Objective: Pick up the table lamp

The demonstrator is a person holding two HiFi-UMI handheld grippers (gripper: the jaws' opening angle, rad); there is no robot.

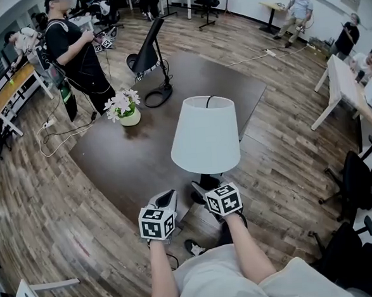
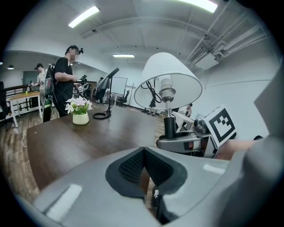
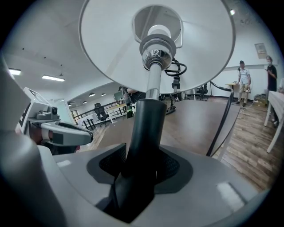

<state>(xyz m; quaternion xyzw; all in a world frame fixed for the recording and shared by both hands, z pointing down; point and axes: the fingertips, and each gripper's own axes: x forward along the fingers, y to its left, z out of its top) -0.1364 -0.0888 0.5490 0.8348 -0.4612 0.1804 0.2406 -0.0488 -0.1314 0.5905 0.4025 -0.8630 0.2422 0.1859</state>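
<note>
Table lamp (image 1: 205, 134): white cone shade on a black stem, upright at the near edge of a dark brown table (image 1: 130, 161). Right gripper (image 1: 204, 184): jaws clamped on the black stem low down, which fills the gap between the pads in the right gripper view (image 3: 140, 166). Left gripper (image 1: 167, 197): just beside the right one, jaws drawn together with nothing between them (image 2: 143, 166). Printed marks: black-and-white square patterns on each gripper's cube. The right gripper view alone shows the shade's underside, the bulb socket, a metal neck above the stem (image 3: 148, 128) and a black cord (image 3: 222, 124). The left gripper view shows the lamp (image 2: 166, 75) side-on with the right gripper (image 2: 186, 142) at its stem. The head view alone shows the shade from above, hiding most of the stem. Farther along the table: a pot of flowers (image 1: 127, 110) and a black stand (image 1: 148, 49) with a ring foot. Beyond the table: a person in black (image 1: 74, 51).
</note>
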